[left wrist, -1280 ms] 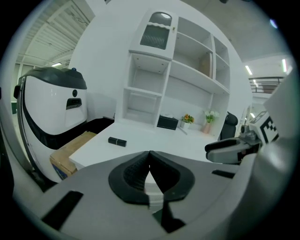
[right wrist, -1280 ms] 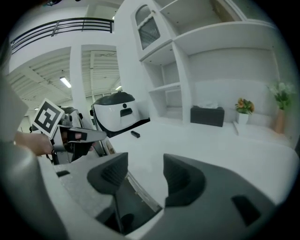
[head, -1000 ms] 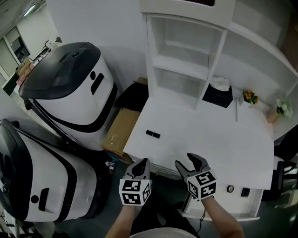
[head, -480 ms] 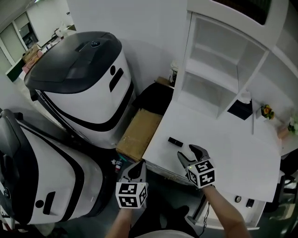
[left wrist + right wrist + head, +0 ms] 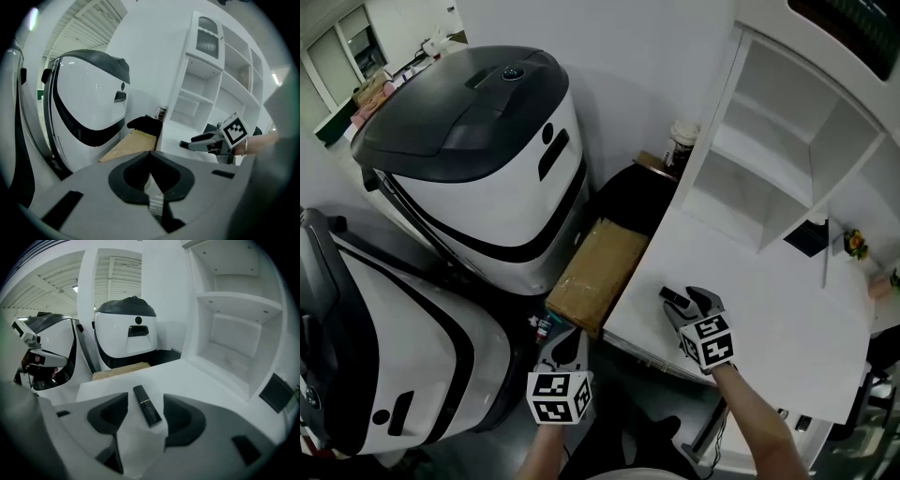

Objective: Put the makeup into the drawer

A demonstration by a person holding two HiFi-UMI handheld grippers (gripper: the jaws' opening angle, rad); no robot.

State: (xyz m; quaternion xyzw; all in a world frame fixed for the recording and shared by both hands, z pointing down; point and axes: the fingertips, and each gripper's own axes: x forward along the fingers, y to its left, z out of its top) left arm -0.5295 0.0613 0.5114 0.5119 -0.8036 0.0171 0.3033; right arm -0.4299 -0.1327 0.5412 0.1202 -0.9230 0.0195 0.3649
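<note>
The makeup is a short black tube point(image 5: 671, 295) point(image 5: 146, 406) lying flat near the left front corner of the white desk point(image 5: 769, 328). My right gripper point(image 5: 687, 302) point(image 5: 145, 399) is open and tipped down over the desk. The tube lies between its two jaws, with a gap on each side. My left gripper point(image 5: 567, 343) point(image 5: 150, 153) hangs off the desk's left front corner, lower than the top, its tips meeting on nothing. The left gripper view shows the right gripper point(image 5: 197, 140) from the side, over the desk.
Two big white-and-black machines point(image 5: 478, 159) point(image 5: 375, 356) fill the left. A cardboard box point(image 5: 598, 272) and a black bag point(image 5: 633, 202) lie between them and the desk. White open shelves point(image 5: 778, 159) stand on the desk's back, with a black box point(image 5: 811, 236) beside them.
My right gripper has come forward and down over the desk until its jaws stand on either side of the black tube. The left gripper has sunk at the desk's corner. The head view swung left.
</note>
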